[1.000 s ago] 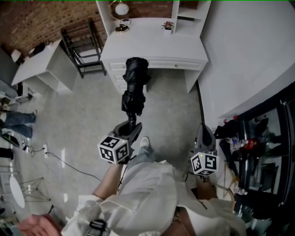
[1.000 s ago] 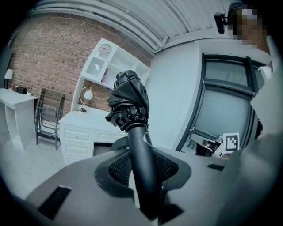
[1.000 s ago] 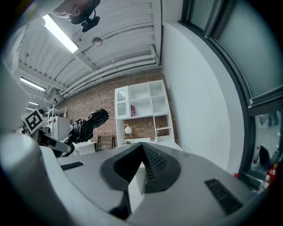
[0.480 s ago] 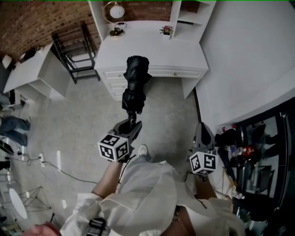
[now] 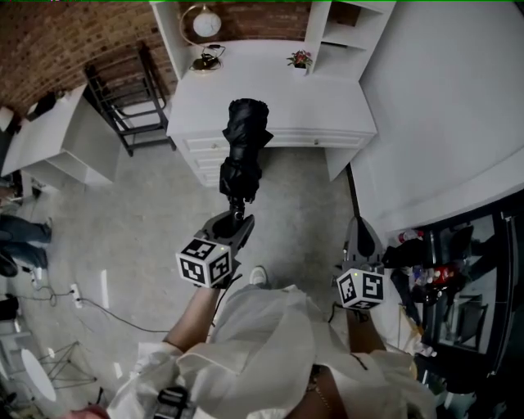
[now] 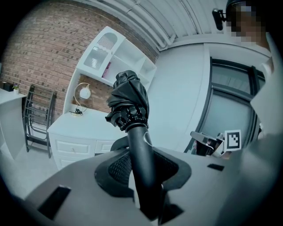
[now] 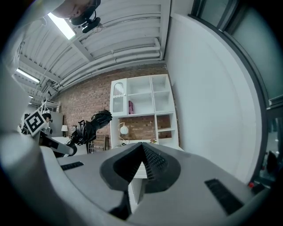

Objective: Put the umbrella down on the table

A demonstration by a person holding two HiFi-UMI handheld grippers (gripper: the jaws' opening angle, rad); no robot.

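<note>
A folded black umbrella (image 5: 244,147) sticks out ahead of me, over the floor just short of the white desk (image 5: 327,98). My left gripper (image 5: 233,223) is shut on its black handle, seen close up in the left gripper view as the handle (image 6: 142,154) rising between the jaws to the bunched canopy (image 6: 128,99). My right gripper (image 5: 363,236) is held lower right, its jaws closed together with nothing in them (image 7: 141,148). The right gripper view shows the umbrella (image 7: 93,123) off to the left and the desk (image 7: 140,170) ahead.
On the desk's back stand a round lamp (image 5: 205,24) and a small potted plant (image 5: 301,59), under white shelves. A black folding rack (image 5: 123,86) and another white table (image 5: 49,135) are on the left. Dark shelving with clutter (image 5: 458,270) lines the right; a cable (image 5: 106,301) crosses the floor.
I have walked closer to the white desk; it sits larger and lower in the head view. Both grippers came along, the umbrella still gripped in the left one.
</note>
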